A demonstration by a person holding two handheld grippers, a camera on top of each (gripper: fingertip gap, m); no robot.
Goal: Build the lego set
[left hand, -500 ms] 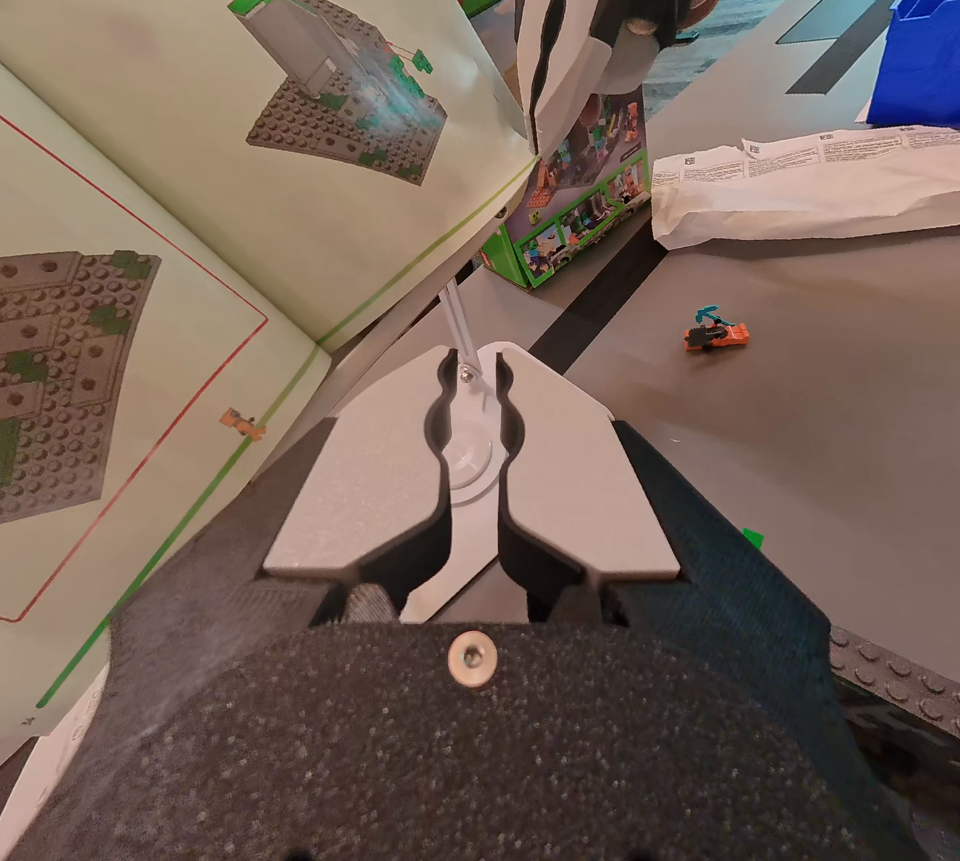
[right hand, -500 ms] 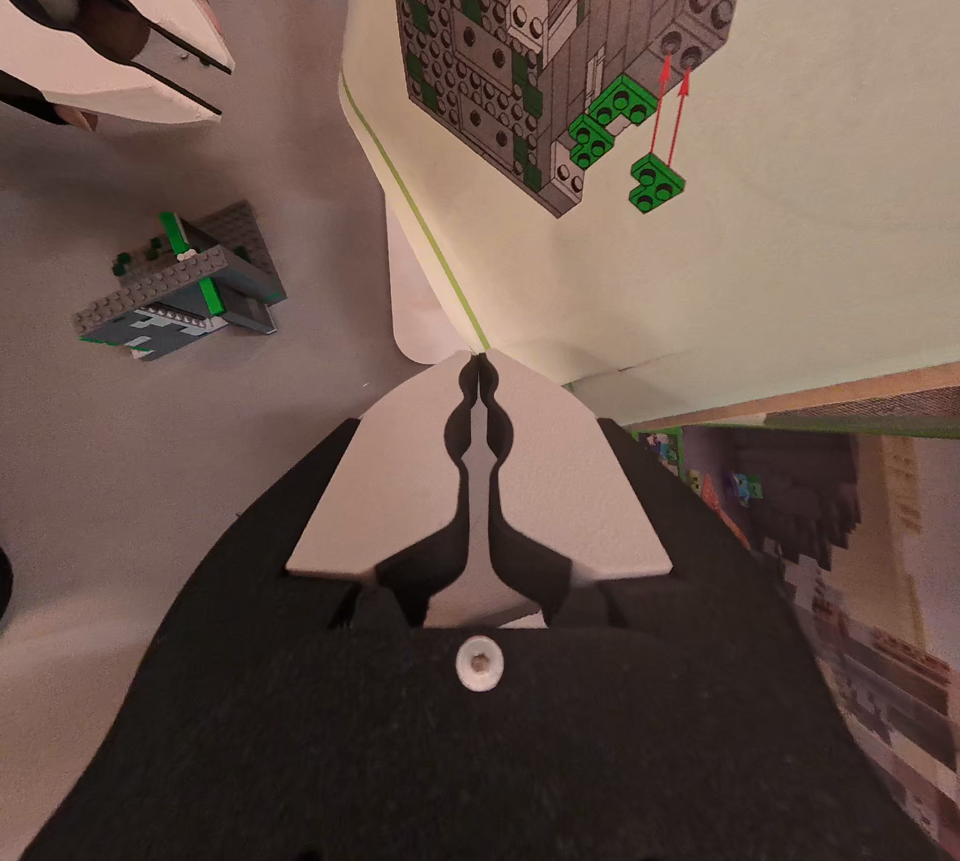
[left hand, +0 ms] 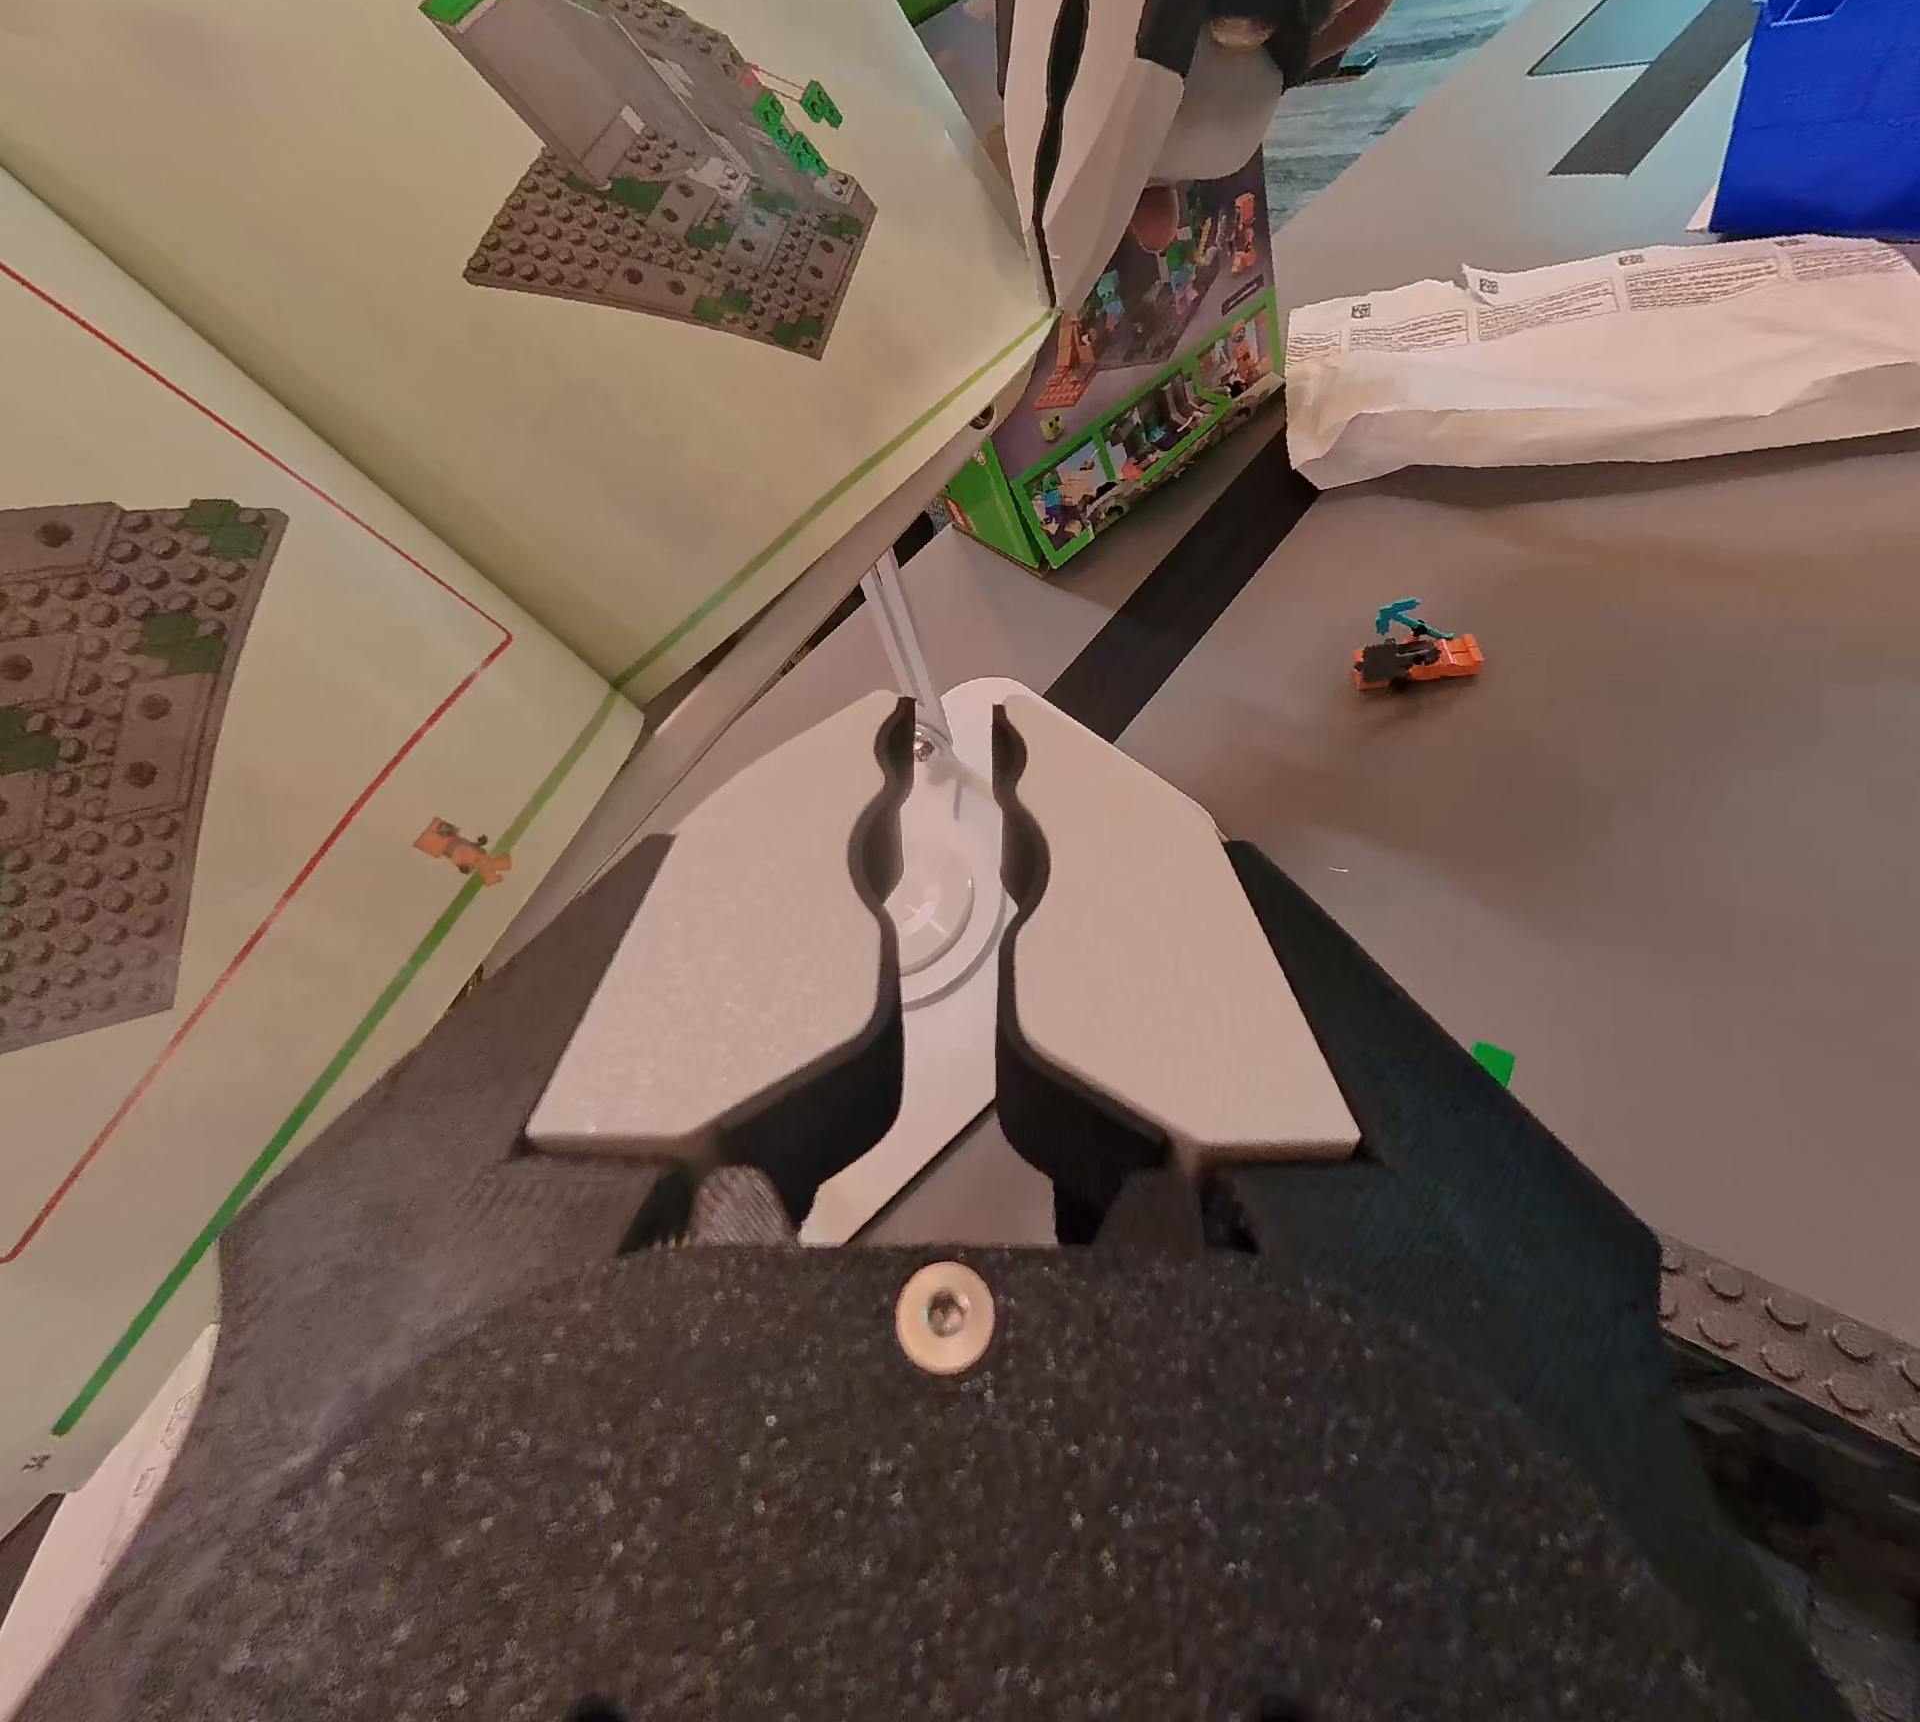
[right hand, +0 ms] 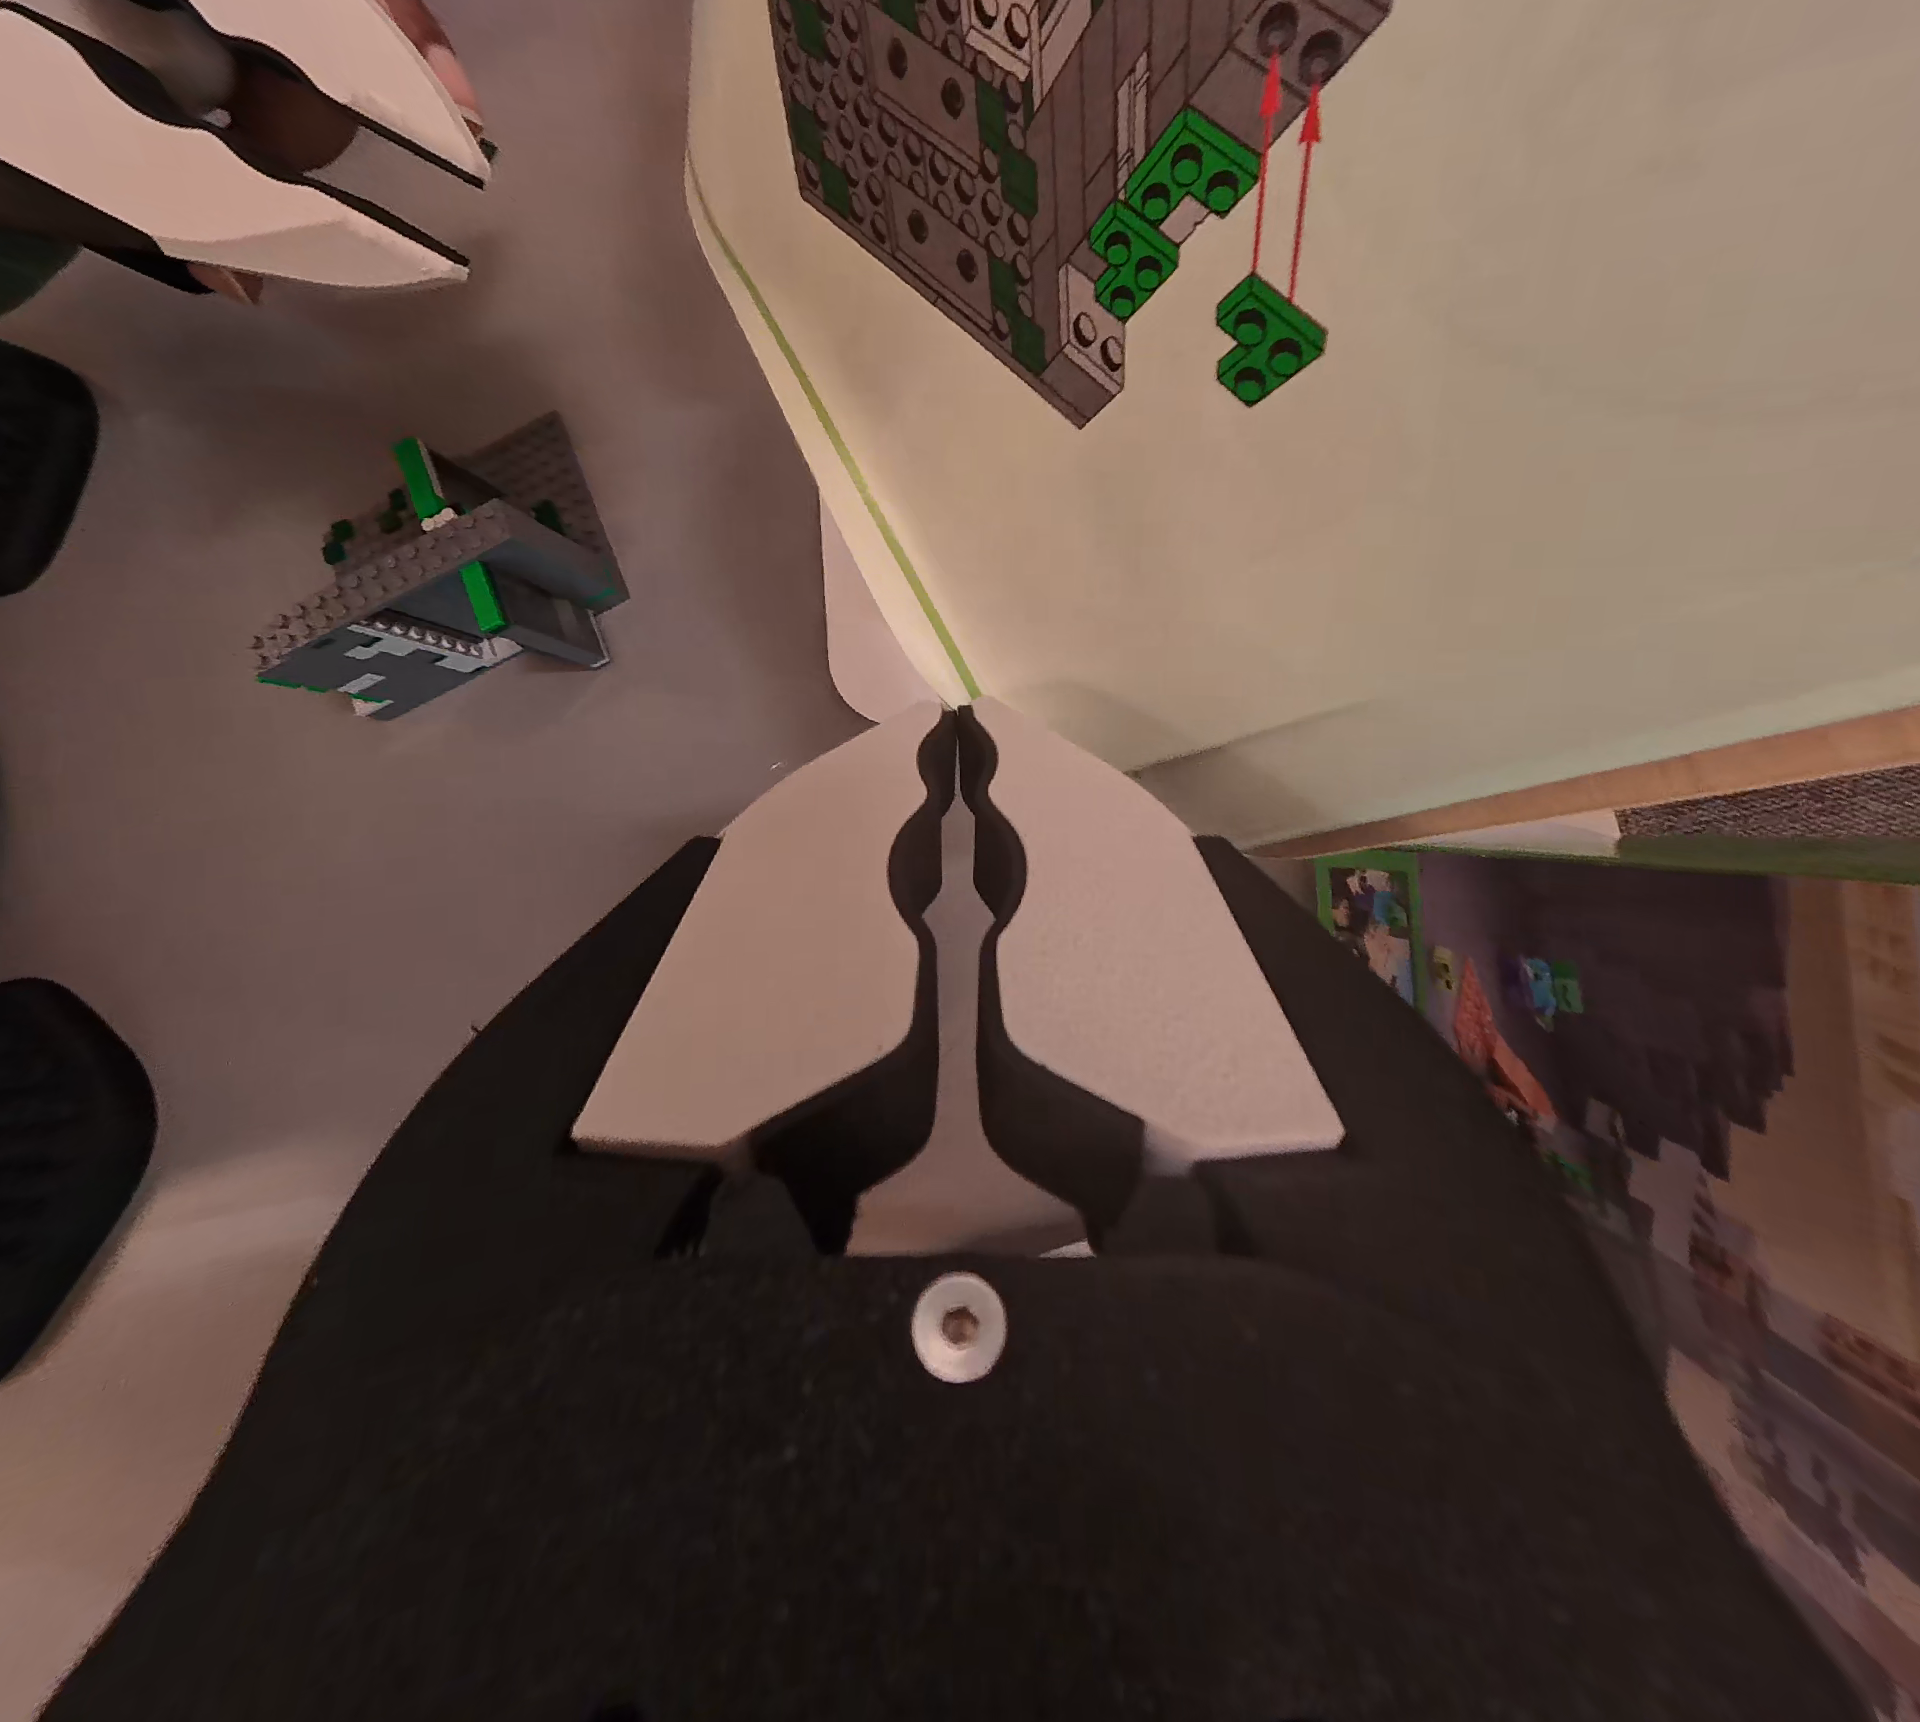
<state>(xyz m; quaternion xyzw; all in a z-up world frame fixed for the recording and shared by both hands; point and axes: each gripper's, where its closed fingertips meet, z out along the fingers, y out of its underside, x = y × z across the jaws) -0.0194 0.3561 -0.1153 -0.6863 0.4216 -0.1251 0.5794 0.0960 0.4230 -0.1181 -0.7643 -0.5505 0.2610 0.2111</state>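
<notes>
Not much has moved in the last half second. My right claw [right hand: 956, 711] is still pinched shut on the corner of a page of the big paper booklet [left hand: 623, 270], so I think the page turn is only half done. The grey desk [left hand: 1558, 841] is smooth and flat. The shiny green box [left hand: 1132, 425] stands ahead of my left claw [left hand: 945, 716], which is open a little and holds nothing. The bumpy grey and green lego set [right hand: 436, 581] sits left of my right claw, well apart. A tiny orange figure [left hand: 1418, 659] lies off to the right of my left claw.
</notes>
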